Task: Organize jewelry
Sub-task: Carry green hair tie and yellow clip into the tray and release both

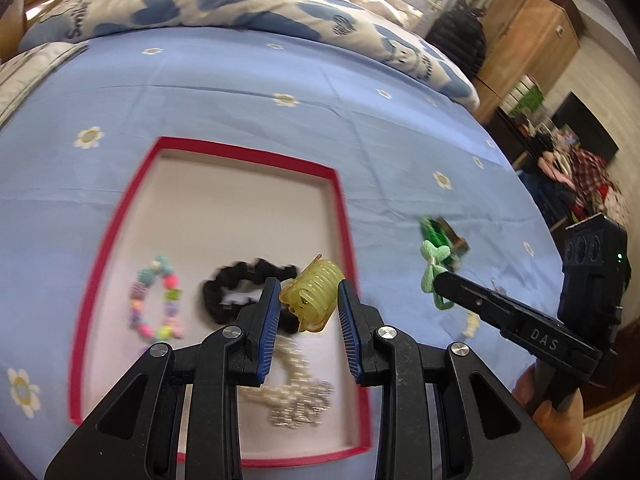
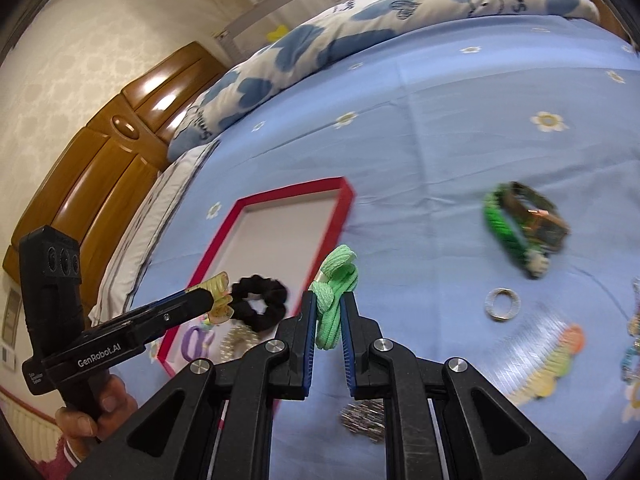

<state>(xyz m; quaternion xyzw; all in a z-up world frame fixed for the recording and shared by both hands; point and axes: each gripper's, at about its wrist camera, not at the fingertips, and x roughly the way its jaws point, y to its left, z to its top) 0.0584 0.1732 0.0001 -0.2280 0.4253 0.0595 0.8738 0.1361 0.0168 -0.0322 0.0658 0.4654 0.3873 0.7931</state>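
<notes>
My left gripper (image 1: 308, 300) is shut on a yellow hair claw clip (image 1: 310, 300) and holds it above the red-rimmed tray (image 1: 344, 216). In the tray lie a colourful bead bracelet (image 1: 156, 300), a black scrunchie (image 1: 236, 292) and a pearl necklace (image 1: 296, 392). My right gripper (image 2: 328, 312) is shut on a light green bow tie band (image 2: 334, 292), held above the blue sheet right of the tray (image 2: 224, 236). The left gripper with the clip (image 2: 218, 296) shows in the right wrist view over the tray.
On the blue flowered bedsheet (image 2: 460, 140) lie a green braided bracelet with a watch (image 2: 520, 228), a silver ring (image 2: 502, 304) and a silver chain (image 2: 362, 420). A folded quilt (image 1: 240, 4) lies at the far side. Wardrobe and clutter stand beyond the bed's right edge.
</notes>
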